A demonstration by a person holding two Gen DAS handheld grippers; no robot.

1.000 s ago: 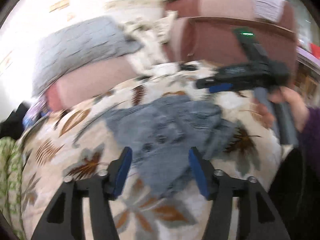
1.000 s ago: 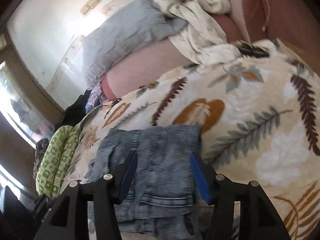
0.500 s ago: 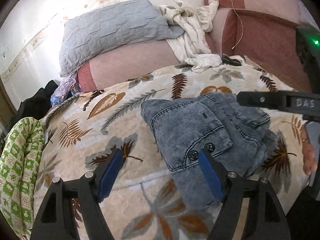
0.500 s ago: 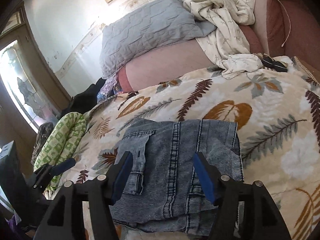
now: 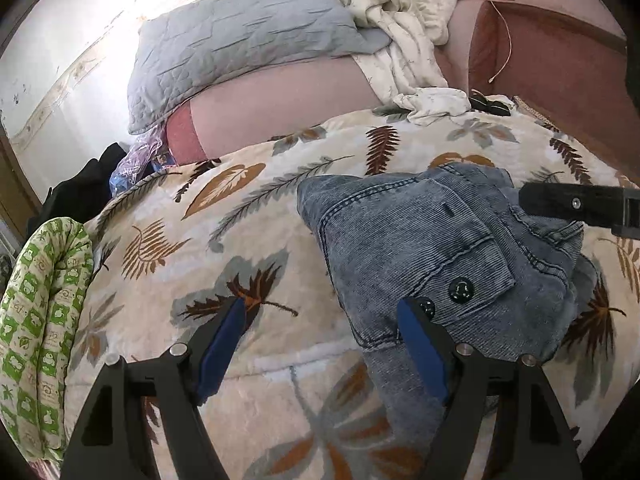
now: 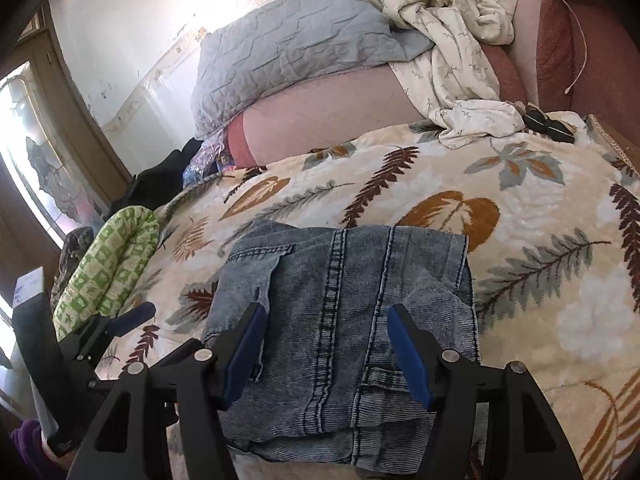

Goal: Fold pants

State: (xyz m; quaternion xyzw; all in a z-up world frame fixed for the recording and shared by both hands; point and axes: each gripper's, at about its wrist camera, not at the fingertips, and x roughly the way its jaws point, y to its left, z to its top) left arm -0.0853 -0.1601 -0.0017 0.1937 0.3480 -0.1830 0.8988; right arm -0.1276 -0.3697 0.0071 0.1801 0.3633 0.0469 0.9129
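The blue denim pants (image 5: 432,248) lie folded into a small bundle on the leaf-print blanket (image 5: 248,216), a buttoned pocket flap on top. My left gripper (image 5: 320,320) is open and empty, above the blanket at the bundle's near left edge. In the right wrist view the pants (image 6: 344,292) lie flat with seams running away from me. My right gripper (image 6: 324,328) is open and empty, its blue pads either side of the bundle's near end. The right gripper shows in the left wrist view (image 5: 576,204) at the bundle's right side.
A grey quilted pillow (image 5: 240,40) and crumpled white cloth (image 5: 408,52) lie at the back on pink cushions. A green patterned roll (image 5: 40,312) lies at the blanket's left edge. Dark clothes (image 6: 160,176) sit far left. The left gripper shows in the right wrist view (image 6: 116,324).
Both grippers have pulled back from the pants and stay open. The left wrist view has swung left, so the bundle sits further right. The pants lie still, folded.
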